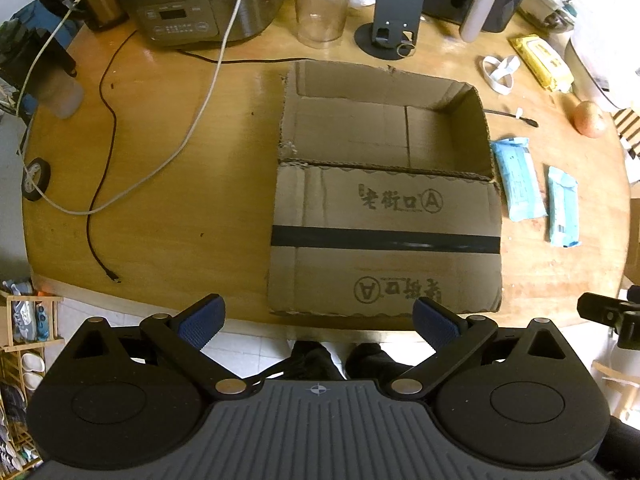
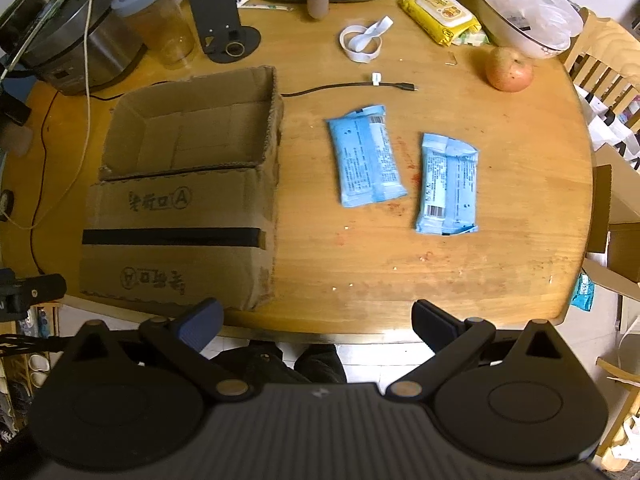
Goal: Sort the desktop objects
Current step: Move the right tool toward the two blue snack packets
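An open cardboard box (image 1: 384,216) (image 2: 180,200) with nothing inside sits on the round wooden table (image 1: 180,200) (image 2: 360,272). Two blue packets lie flat to its right: one nearer the box (image 2: 366,156) (image 1: 518,178), one farther right (image 2: 448,184) (image 1: 563,206). My left gripper (image 1: 318,322) hangs open over the table's near edge, in front of the box, holding nothing. My right gripper (image 2: 316,322) is open too, near the table edge, well short of the packets.
At the back stand a rice cooker (image 1: 192,0), a clear cup (image 1: 322,4), a phone stand (image 1: 394,16), a yellow wipes pack (image 2: 442,16), a white band (image 2: 362,42), an apple (image 2: 509,68) and a bowl (image 2: 524,28). Cables (image 1: 104,136) cross the left side. A chair (image 2: 600,80) stands right.
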Demonstrator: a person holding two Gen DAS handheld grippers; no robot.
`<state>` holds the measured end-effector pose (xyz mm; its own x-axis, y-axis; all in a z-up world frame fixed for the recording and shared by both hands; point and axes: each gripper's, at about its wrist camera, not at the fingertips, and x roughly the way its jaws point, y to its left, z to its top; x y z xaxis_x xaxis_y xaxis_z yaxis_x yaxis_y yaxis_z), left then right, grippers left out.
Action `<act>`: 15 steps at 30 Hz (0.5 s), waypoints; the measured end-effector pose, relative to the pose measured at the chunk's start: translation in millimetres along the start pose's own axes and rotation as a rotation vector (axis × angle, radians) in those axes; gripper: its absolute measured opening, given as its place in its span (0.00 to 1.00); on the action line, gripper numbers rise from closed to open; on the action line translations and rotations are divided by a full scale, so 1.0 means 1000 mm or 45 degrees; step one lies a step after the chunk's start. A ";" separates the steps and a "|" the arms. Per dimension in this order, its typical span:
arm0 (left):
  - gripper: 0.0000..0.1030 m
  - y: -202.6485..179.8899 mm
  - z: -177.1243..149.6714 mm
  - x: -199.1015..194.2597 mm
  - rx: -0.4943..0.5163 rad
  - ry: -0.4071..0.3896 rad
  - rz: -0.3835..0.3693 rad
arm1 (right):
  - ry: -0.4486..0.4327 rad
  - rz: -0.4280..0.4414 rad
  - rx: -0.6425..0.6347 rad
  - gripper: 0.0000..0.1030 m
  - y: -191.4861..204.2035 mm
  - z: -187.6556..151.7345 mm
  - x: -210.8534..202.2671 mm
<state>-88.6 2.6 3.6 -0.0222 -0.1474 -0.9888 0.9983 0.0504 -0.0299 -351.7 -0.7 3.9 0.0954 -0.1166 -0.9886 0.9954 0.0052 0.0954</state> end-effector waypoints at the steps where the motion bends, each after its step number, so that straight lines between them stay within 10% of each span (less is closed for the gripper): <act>1: 1.00 -0.002 0.000 0.001 0.002 0.003 0.001 | 0.002 -0.002 -0.001 1.00 -0.002 0.000 0.000; 15: 1.00 -0.021 0.001 0.003 0.022 0.012 0.007 | -0.022 -0.089 0.020 1.00 -0.024 0.002 0.000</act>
<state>-110.0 0.1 1.2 -0.0173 -0.1380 -0.9903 0.9992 0.0343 -0.0223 -375.4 -2.5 2.0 0.0254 -0.1334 -0.9907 0.9994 -0.0188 0.0282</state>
